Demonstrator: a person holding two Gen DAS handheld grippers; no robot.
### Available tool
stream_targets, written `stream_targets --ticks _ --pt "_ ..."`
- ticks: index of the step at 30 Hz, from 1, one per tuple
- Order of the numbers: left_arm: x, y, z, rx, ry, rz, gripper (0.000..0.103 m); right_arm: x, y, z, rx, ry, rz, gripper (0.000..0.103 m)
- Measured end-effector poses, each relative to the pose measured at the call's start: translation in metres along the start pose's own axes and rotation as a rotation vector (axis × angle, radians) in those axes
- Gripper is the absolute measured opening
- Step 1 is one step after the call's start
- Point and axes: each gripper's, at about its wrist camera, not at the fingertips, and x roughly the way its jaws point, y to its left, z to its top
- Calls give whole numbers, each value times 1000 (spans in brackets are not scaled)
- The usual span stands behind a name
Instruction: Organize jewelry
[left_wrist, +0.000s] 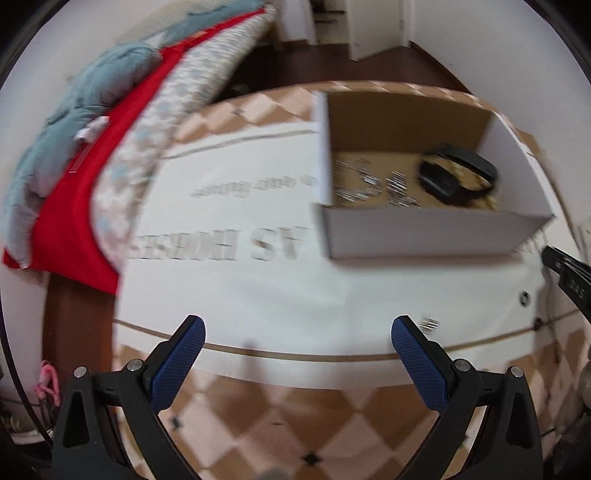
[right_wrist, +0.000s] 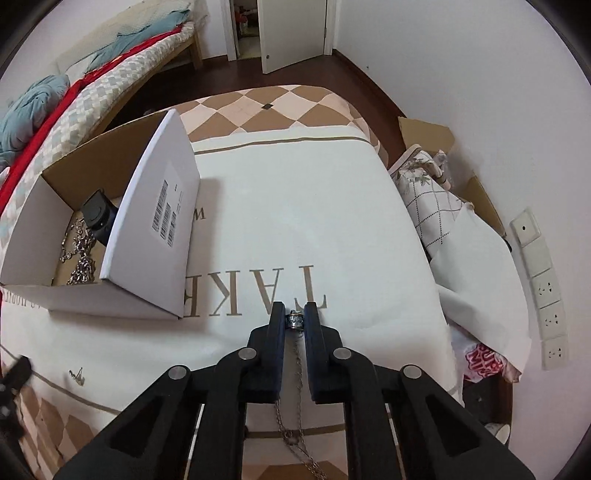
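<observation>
Jewelry for sorting starts at the right gripper (right_wrist: 295, 314), low in the middle of the right wrist view: its two black jaws are pressed together on a small silver ring-like piece (right_wrist: 296, 319), and a thin silver chain (right_wrist: 295, 424) trails from that spot down the cloth toward the bottom edge between the gripper's arms. Only this view shows that pinch. The left wrist view shows the left gripper (left_wrist: 298, 334) instead, at the bottom of the frame, with its blue-padded jaws wide apart and nothing between them, hanging over the white tablecloth (left_wrist: 258, 288).

One open cardboard box (right_wrist: 155, 229) sits on the cloth, at the left of the right wrist view and at the upper right of the left one. Inside it lie one black band (left_wrist: 458, 177), probably a watch or fitness strap though the blur makes that uncertain, and a heap of silver chains (left_wrist: 373, 184) too tangled to count. One small silver item (left_wrist: 430, 325) lies loose on the cloth just right of the left gripper's right-hand jaw, and another small piece (right_wrist: 77, 376) shows at the lower left of the right wrist view.

Printed on the cloth, upside down, are the letters "TAKE" (right_wrist: 258, 291). The box wall carries barcode labels (right_wrist: 166, 214), too small to read.
</observation>
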Motion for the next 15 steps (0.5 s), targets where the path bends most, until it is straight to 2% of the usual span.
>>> stream_targets --ticks 3,8,9,10,14,15 --pt "9 -22 -2 41 33 -71 102 -2 -9 -4 22 9 9 10" --pt "18 -46 -5 92 55 -109 87 -10 -27 -15 64 23 18 10" --pt "20 -51 -6 101 57 -120 83 -12 -29 -17 68 28 19 10" --pt "21 -54 -6 106 57 -122 74 -13 -31 -19 74 29 20 10" --pt "18 -60 -4 116 37 -146 53 -17 -35 -25 80 36 20 10" --pt "16 -62 -3 118 31 -155 40 -17 -34 -26 81 37 21 10"
